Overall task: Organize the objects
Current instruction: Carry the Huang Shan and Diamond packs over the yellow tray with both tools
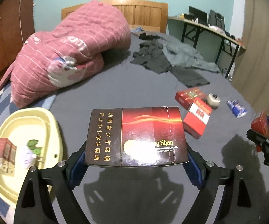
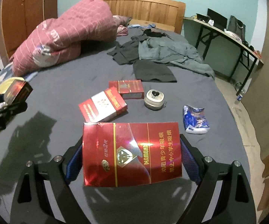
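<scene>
The left gripper [image 1: 136, 160] jaws clamp a glossy dark-red cardboard carton [image 1: 136, 136] above the grey bed sheet [image 1: 100, 93], near a cream plastic tray [image 1: 46, 123]. The right gripper [image 2: 131, 158] jaws clamp a shiny red foil carton [image 2: 131, 154].

Dark red-and-black carton [image 1: 136, 136] aloft, clamped flat; glossy red Diamond carton [image 2: 132, 153] likewise, above grey sheet

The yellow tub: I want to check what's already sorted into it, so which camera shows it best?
The left wrist view: the yellow tub lies open at lower left, with a red pack and a green-and-white item inside. The right wrist view shows only a sliver of it behind the other gripper's box.
</scene>
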